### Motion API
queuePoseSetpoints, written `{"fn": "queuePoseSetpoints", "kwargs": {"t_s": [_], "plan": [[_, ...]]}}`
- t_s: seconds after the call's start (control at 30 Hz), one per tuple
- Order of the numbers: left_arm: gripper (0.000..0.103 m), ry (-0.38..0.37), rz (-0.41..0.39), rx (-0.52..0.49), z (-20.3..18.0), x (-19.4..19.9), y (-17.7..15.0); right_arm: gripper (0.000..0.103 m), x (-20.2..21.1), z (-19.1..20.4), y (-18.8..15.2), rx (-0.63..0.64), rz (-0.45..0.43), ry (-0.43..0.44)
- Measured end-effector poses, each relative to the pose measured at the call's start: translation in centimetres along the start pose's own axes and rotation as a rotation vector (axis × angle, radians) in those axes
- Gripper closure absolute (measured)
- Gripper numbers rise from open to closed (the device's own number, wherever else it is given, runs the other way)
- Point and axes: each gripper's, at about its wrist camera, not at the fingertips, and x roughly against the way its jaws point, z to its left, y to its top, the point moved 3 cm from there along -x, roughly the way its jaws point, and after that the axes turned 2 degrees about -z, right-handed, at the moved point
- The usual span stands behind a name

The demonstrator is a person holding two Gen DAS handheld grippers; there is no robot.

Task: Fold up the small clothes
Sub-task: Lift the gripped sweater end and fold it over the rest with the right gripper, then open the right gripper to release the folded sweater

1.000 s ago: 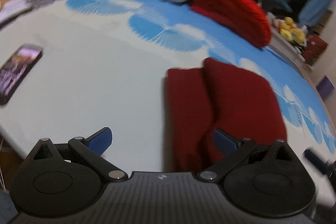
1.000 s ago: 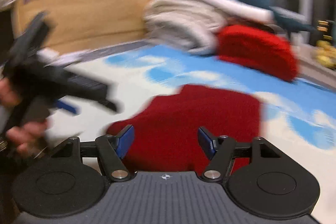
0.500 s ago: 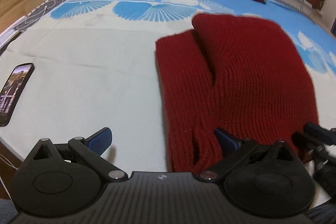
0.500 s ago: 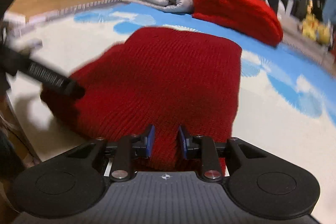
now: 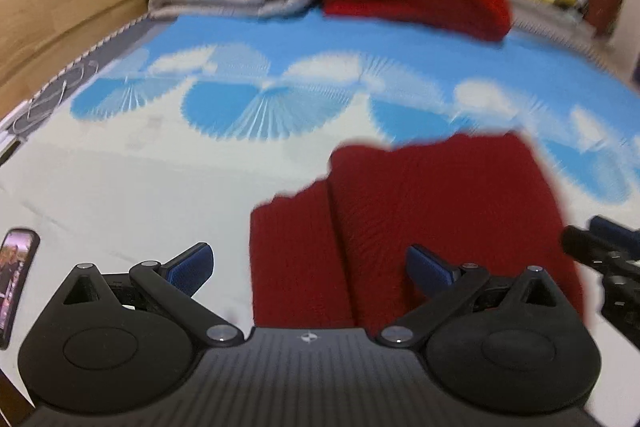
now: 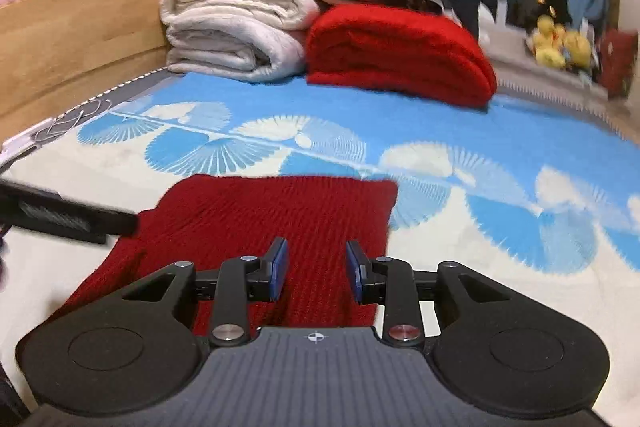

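Note:
A dark red knitted garment point(image 5: 420, 219) lies folded on the blue-and-white patterned bed sheet point(image 5: 160, 155); it also shows in the right wrist view point(image 6: 280, 219). My left gripper point(image 5: 310, 263) is wide open over the garment's near left edge, with one finger over the sheet and the other over the knit. My right gripper point(image 6: 316, 269) is partly open over the garment's near edge, with knit showing between its jaws. It also shows at the right edge of the left wrist view point(image 5: 600, 247).
A stack of folded cream blankets point(image 6: 236, 27) and a bright red folded knit point(image 6: 400, 51) sit at the back by the wooden headboard point(image 6: 80, 23). A phone point(image 5: 16, 279) lies at the sheet's left edge. Yellow toys point(image 6: 560, 43) are at the far right.
My right gripper has opened somewhat from nearly shut and pulled back. The garment now lies shorter, its far edge straight. The left gripper stayed wide open and shifted a little.

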Motion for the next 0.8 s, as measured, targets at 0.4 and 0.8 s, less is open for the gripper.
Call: {"fn": "queuePoseSetpoints", "kwargs": {"t_s": [0.4,0.8], "plan": [[0.000,-0.049,0.029,0.019,1.0,-0.2,-0.6,0.054,-1.4,0.3,-0.2,0.006,-0.030,0.024],[0.000,-0.090,0.015,-0.008,1.7,3.5,-2.5,0.032,1.2,0.6,-1.1,0.035,-0.050,0.033]]}}
